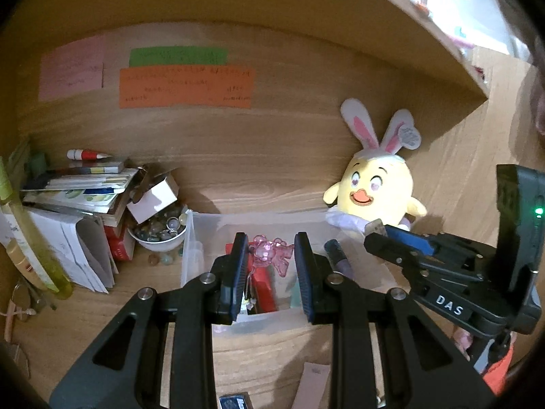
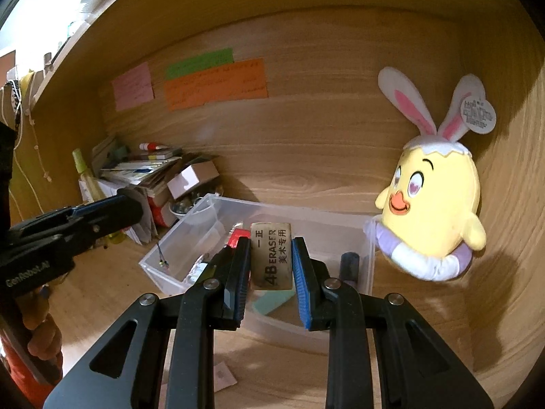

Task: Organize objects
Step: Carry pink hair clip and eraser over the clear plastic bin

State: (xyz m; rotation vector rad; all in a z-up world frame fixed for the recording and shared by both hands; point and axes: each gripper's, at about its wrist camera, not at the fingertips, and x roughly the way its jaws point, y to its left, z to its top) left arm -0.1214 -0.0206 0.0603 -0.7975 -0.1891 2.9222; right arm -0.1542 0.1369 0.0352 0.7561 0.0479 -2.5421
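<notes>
Eraser held over the clear bin, ready to be dropped in.

The clear plastic bin (image 2: 369, 266) sits at the worktop's back edge, collecting small items; right gripper (image 2: 271, 266) jaws pinch the 4B eraser (image 2: 271, 259) above it; left gripper (image 1: 270, 266) jaws are spread, empty.

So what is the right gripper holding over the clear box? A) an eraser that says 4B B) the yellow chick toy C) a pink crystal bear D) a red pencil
A: the right gripper is shut on the eraser, whose label reads "4B ERASER", above the clear box, while the chick toy sits off to the side.
</notes>
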